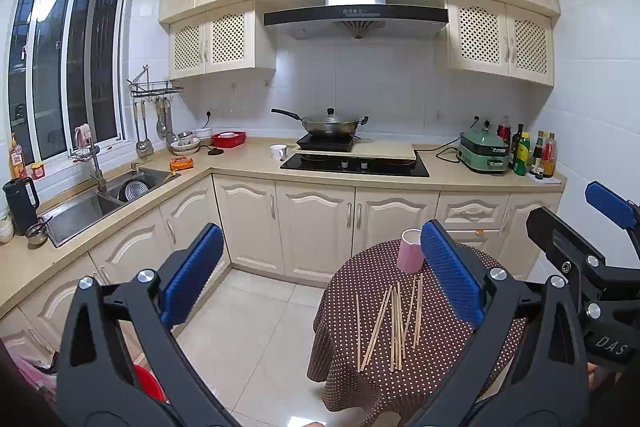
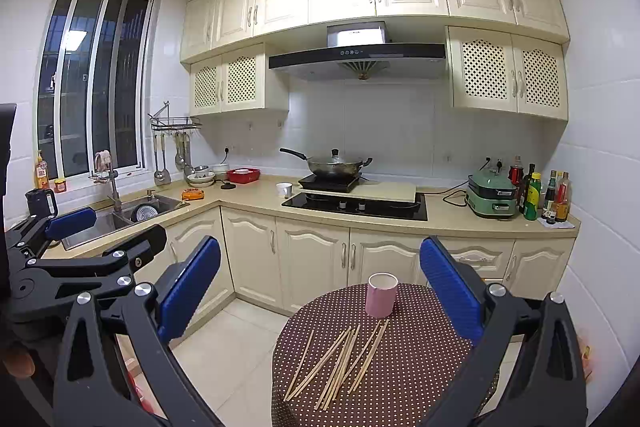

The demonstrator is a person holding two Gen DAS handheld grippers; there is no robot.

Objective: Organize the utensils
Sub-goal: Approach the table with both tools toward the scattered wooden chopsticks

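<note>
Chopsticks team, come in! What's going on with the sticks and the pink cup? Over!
Left gripper and right gripper both open, empty, above the table. Chopsticks loose on the cloth. Pink cup upright behind them. Nothing in the way.

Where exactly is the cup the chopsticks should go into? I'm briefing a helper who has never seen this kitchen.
Find the small round table with the brown polka-dot cloth, standing on the tiled floor in front of the lower cabinets. At its far edge, toward the stove, stands the pink cup, upright and open-topped. It is the only container on the table; the wooden chopsticks lie loose beside it.
</note>
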